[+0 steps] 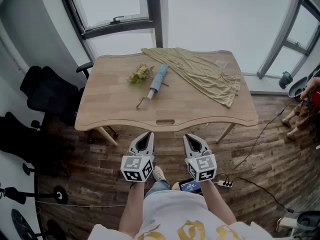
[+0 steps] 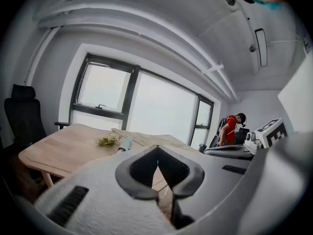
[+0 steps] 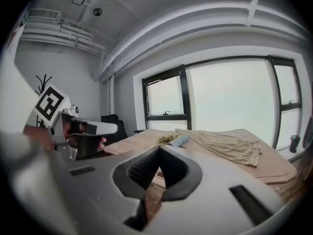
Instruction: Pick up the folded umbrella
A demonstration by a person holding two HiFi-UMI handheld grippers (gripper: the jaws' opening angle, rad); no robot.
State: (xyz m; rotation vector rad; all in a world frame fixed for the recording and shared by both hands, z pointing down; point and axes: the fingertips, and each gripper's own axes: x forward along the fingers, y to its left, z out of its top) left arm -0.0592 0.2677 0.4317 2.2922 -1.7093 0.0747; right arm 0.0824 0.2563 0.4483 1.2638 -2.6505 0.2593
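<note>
The folded light-blue umbrella [image 1: 156, 82] lies on the wooden table [image 1: 115, 114], left of centre, its thin handle end pointing toward the near edge. It also shows far off as the umbrella [image 2: 125, 144] and the umbrella [image 3: 179, 140]. My left gripper [image 1: 146, 135] and right gripper [image 1: 190, 137] hang side by side over the floor, short of the table's near edge. Both have their jaws closed tip to tip with nothing between them.
An olive cloth [image 1: 202, 74] is spread over the table's back right. A small bunch of dried greenery [image 1: 140, 74] lies beside the umbrella. A black chair [image 1: 47, 94] stands left of the table. A person in red [image 2: 230, 129] is at the far right.
</note>
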